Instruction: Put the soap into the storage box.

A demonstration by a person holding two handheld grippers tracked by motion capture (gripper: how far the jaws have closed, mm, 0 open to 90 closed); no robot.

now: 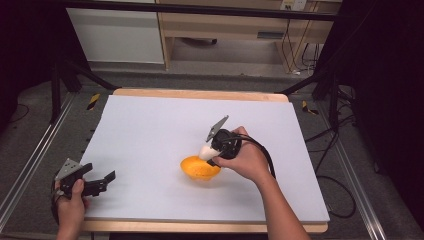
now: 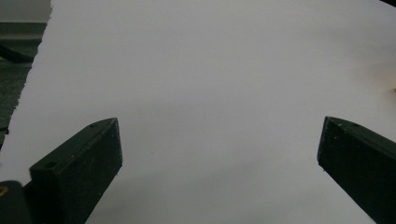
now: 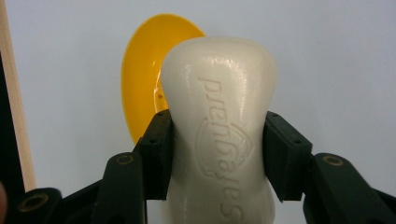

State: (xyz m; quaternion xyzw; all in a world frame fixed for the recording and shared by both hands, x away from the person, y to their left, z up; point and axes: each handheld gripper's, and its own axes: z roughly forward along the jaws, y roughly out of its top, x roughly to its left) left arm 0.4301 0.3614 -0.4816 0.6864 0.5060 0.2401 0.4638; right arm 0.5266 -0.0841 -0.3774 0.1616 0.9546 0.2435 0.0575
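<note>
An orange-yellow bowl (image 1: 199, 168) sits on the white sheet near the table's middle front. My right gripper (image 1: 210, 154) hovers just over its right rim, shut on a cream-white bar of soap (image 1: 206, 151). The right gripper view has the soap (image 3: 219, 130) clamped between both jaws, embossed lettering facing the camera, with the bowl (image 3: 140, 84) behind it. My left gripper (image 1: 100, 182) rests at the sheet's front left corner, held in a hand, jaws wide open. Between its fingertips (image 2: 79, 163) lies bare white sheet.
The white sheet (image 1: 150, 130) covers most of a wooden table (image 1: 200, 93). Black frame legs and cables flank the table on both sides. A cabinet and shelf stand on the floor beyond the far edge.
</note>
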